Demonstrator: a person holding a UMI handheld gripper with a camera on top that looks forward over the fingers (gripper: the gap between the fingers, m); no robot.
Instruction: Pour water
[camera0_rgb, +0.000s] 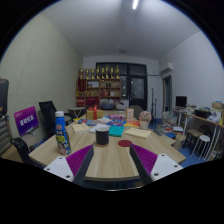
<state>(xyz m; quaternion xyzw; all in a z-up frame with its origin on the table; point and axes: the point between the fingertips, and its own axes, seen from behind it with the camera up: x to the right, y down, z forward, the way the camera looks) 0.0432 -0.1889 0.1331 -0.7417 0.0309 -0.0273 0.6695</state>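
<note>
In the gripper view the tongs (110, 160) are held above a wooden table (112, 158), their two purple pads (78, 160) spread wide with only bare tabletop between them, so they hold nothing. Just ahead of the fingers, roughly on the line that runs between them, a dark cup (101, 136) stands upright on the table; it is apart from both pads and not yet inside the gap. Off to the left of the left finger, and a little nearer than the cup, stands a tall bottle with a blue and yellow label (62, 132), also upright and untouched. Beyond the cup and somewhat to the right lies a small red round thing (124, 144), and farther on the table carries a scatter of coloured sheets and boxes (118, 128) that I cannot make out in detail. Beyond the table a shelf (100, 85) lined with small things stands against the far wall. As I judge it, this is the opening of the task, the approach: nothing has been grasped and no water shows moving. Whether the bottle or the cup is the vessel meant to be tipped I cannot tell, nor whether either has water in it. The next move seems to call for carrying the wide fingers forward around the chosen vessel, centring it between the pads before closing, and keeping it upright as it lifts.
</note>
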